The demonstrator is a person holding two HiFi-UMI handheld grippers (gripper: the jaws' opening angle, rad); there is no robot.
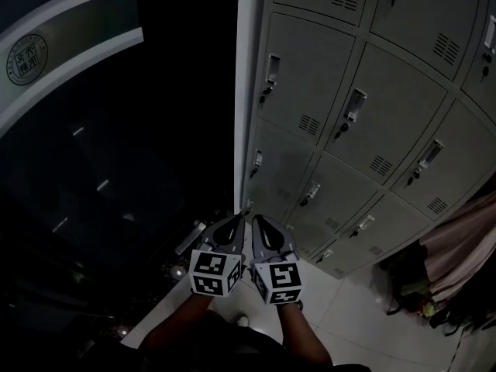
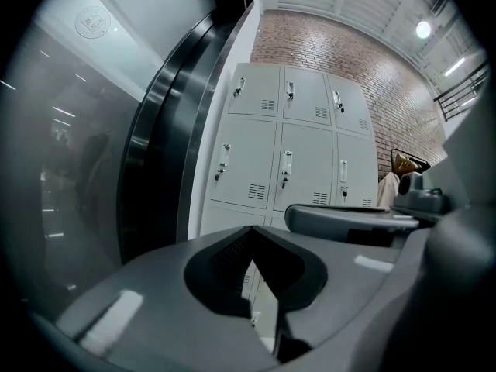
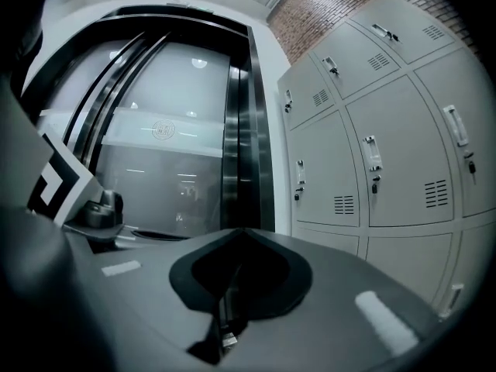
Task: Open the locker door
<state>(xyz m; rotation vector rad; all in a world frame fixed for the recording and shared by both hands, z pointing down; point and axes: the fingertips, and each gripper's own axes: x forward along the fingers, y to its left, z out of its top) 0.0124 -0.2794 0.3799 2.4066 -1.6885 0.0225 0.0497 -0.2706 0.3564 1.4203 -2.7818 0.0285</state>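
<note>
Lockers (image 1: 372, 91) stand right of the glass wall (image 1: 77, 130)

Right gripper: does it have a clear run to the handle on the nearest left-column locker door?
Probably yes. Nothing stands between the right gripper and that handle, though they are clearly apart. Its jaws are shut, so it would have to open before grasping.

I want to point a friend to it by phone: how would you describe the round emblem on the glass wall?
Find the grey lockers in front of the brick wall; left of them stands a dark glass wall crossed by a pale band. The emblem sits on that band, the only round printed mark there; elsewhere the glass shows just streaks of reflected light.
</note>
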